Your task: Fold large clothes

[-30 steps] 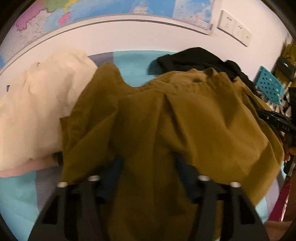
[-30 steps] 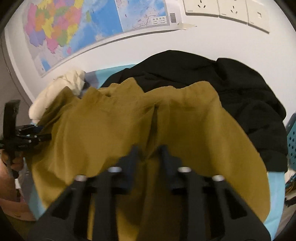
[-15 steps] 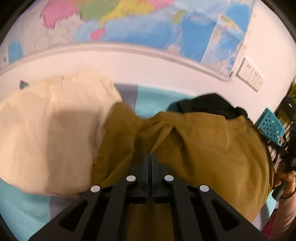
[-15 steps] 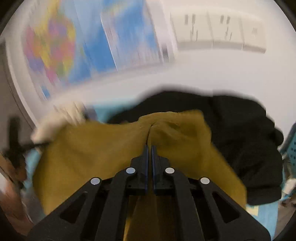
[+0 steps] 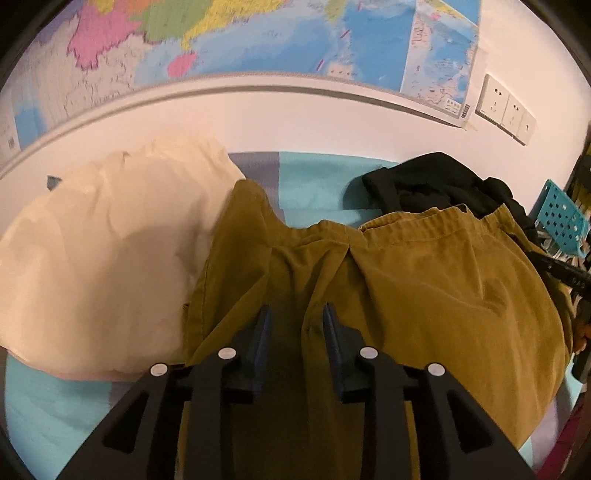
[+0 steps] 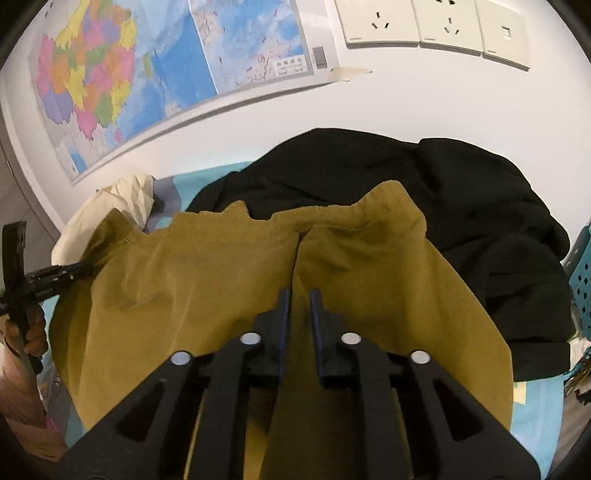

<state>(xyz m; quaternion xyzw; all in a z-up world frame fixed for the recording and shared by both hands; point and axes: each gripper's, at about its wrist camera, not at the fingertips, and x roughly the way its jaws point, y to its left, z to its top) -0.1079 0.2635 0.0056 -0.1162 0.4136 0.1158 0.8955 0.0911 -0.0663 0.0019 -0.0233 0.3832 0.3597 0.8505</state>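
Observation:
An olive-brown garment lies folded over on the teal bed, its hemmed edge toward the wall; it also shows in the right wrist view. My left gripper is open, its fingers spread just over the cloth near its left side. My right gripper is open by a narrow gap above a crease of the same garment. Neither holds cloth. The left gripper also shows in the right wrist view, at the garment's left edge.
A cream garment lies to the left of the olive one. A black garment is piled behind and to the right. A teal perforated basket stands at the far right. A wall with a map and sockets is close behind.
Half a second ago both grippers were shut on the olive cloth; now both have opened and let it go, and the garment has settled flat on the bed.

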